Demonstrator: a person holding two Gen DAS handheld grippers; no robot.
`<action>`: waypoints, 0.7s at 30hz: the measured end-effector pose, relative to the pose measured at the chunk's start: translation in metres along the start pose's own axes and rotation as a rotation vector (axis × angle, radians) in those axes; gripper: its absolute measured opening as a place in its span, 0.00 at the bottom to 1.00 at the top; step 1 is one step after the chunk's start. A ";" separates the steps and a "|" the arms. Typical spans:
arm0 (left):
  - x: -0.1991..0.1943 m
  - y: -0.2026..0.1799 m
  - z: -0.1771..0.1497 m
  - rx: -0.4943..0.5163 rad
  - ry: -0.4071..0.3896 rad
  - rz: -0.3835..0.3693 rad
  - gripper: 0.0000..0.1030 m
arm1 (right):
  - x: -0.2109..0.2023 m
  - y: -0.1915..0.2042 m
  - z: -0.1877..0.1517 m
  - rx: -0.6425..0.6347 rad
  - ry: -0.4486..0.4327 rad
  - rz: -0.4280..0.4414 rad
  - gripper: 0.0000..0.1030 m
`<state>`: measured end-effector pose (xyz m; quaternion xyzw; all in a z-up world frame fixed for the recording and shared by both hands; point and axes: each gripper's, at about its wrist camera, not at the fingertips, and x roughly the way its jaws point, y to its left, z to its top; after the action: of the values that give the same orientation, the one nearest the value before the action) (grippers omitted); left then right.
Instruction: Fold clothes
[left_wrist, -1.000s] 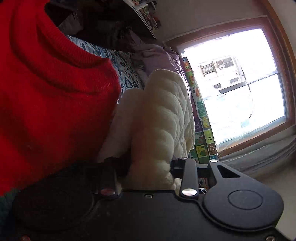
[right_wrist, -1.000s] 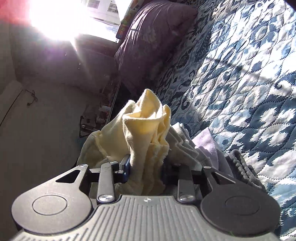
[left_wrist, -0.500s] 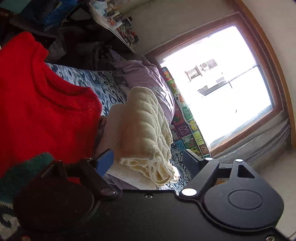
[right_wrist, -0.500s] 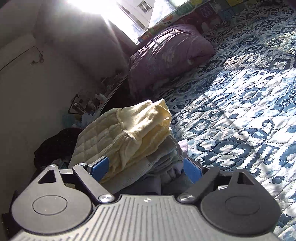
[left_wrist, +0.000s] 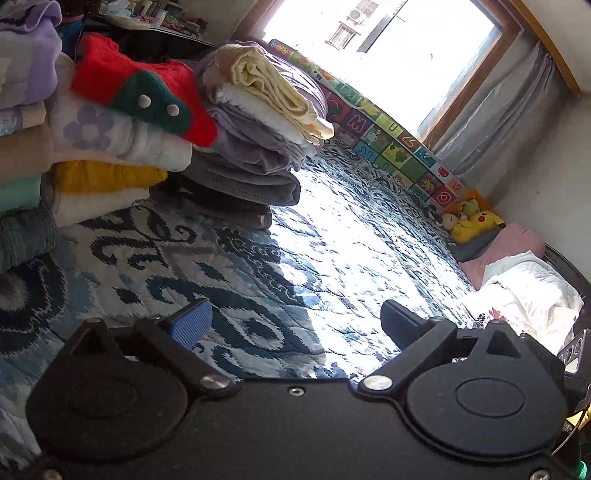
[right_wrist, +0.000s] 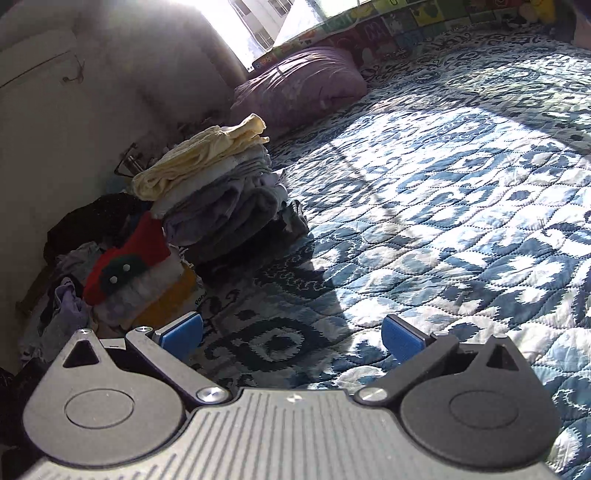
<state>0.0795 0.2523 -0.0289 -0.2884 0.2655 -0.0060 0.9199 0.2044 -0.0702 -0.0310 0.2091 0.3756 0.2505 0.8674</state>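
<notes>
A folded pale yellow garment (left_wrist: 273, 83) (right_wrist: 199, 158) lies on top of a stack of grey and lilac folded clothes (left_wrist: 251, 158) (right_wrist: 225, 210) on the blue patterned bedspread (left_wrist: 332, 240) (right_wrist: 443, 184). Beside it stands a second stack topped by a red knit with a green patch (left_wrist: 147, 92) (right_wrist: 125, 258). My left gripper (left_wrist: 295, 321) is open, well back from the stacks, with nothing between its fingers. My right gripper (right_wrist: 291, 339) is open too, over the bedspread and clear of the clothes.
A purple pillow (right_wrist: 299, 88) lies past the stacks, under the window (left_wrist: 388, 44). A colourful letter mat (left_wrist: 388, 136) lines the wall. Plush toys (left_wrist: 469, 221) and white and pink bedding (left_wrist: 524, 284) sit at the right. Loose clothes (right_wrist: 70, 291) lie beside the stacks.
Both grippers opened and let go of the pale yellow garment, which now rests on the grey stack. Both have pulled back from the stacks over the bedspread.
</notes>
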 end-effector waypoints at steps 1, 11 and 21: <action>-0.006 -0.005 -0.009 -0.001 0.002 0.011 0.99 | -0.010 -0.003 -0.009 0.002 0.012 -0.020 0.99; -0.048 -0.089 -0.071 0.262 0.064 0.161 1.00 | -0.100 0.001 -0.056 -0.098 0.012 -0.215 1.00; -0.071 -0.157 -0.113 0.402 0.049 0.217 1.00 | -0.184 0.005 -0.091 -0.171 -0.039 -0.404 1.00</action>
<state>-0.0146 0.0730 0.0112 -0.0687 0.3108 0.0332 0.9474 0.0255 -0.1594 0.0148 0.0599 0.3705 0.0984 0.9217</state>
